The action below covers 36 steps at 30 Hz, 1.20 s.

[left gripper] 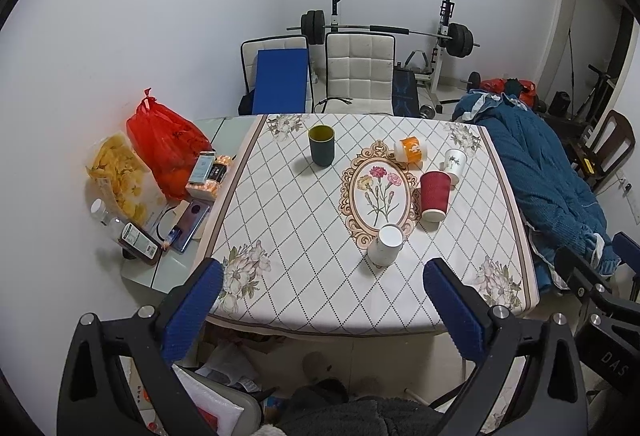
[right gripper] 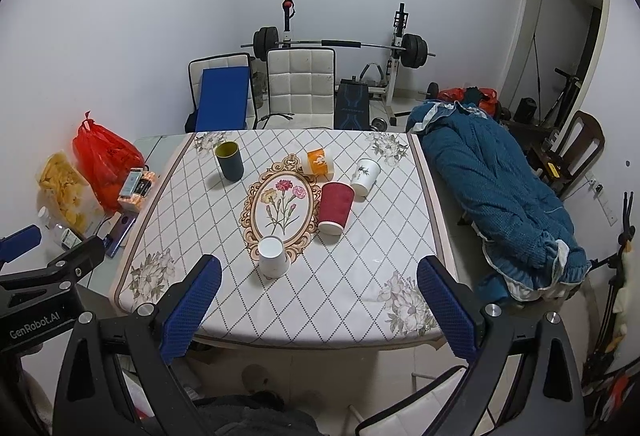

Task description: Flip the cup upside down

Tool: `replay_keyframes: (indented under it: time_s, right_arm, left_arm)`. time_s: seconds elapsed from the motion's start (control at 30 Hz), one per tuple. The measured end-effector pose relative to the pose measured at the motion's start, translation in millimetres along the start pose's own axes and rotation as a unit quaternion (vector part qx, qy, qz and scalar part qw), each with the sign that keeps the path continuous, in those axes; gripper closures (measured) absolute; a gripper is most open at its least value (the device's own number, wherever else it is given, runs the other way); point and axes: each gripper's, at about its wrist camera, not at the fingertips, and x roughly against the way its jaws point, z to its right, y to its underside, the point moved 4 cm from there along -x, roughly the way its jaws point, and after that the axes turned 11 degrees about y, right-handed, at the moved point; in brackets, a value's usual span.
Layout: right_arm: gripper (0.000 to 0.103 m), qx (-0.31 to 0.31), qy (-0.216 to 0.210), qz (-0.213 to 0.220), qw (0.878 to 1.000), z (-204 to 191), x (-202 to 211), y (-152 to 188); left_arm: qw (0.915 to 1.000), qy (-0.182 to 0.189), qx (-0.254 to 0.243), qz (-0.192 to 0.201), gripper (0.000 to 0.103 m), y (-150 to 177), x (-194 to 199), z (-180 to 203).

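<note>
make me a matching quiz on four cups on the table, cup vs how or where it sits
Cups:
1. dark green cup
2. red cup
3. orange cup
4. plain white cup

States:
A. nearest the grippers, base up, at the near end of the flower medallion
B. upright, open mouth up, far left
C. lying on its side at the far end of the medallion
D. mouth down, right of the medallion

Pairs: 1-B, 2-D, 3-C, 4-A

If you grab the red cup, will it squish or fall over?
The red cup looks like ribbed paper, so it is probably light, and a hard squeeze may dent it. It already stands upside down on its wider rim, so a gentle push would more likely slide it than tip it. The ribs should help the pads grip. Both grippers are open, well short of it.
</note>
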Motion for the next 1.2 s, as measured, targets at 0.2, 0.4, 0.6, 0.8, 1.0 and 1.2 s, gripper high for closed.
replay_keyframes:
  time_s: [0.2,0.4,0.6,0.8,1.0,1.2]
  right_arm:
    - [0.003,0.000,-0.003,-0.003,1.000,1.9,0.1,2.7]
    - [0.003,0.003,-0.006,-0.004,1.000,3.7,-1.6,6.1]
    - [0.003,0.003,-0.008,-0.005,1.000,4.5,-2.0,6.7]
    - [0.003,0.002,-0.010,-0.007,1.000,4.0,-3.4,6.4]
    - [0.003,0.002,-0.011,-0.009,1.000,3.1,-4.3,6.6]
    - [0.003,0.002,-0.015,-0.016,1.000,1.2,-7.5,9.5]
  left_arm:
    - [1.0000,0.000,0.001,0.000,0.000,-0.4,0.0,-0.2]
    - [1.0000,-0.002,0.003,-0.001,0.000,3.2,-1.2,-2.2]
    - [1.0000,-0.003,0.000,-0.002,0.000,4.4,-0.9,-2.6]
    - [1.0000,-0.005,0.000,-0.004,0.000,13.0,0.5,-4.2]
    - [0.9999,-0.003,0.001,-0.012,0.000,16.6,-0.8,-3.0]
    - [0.9997,-0.001,-0.002,-0.023,0.000,17.2,-4.0,2.9]
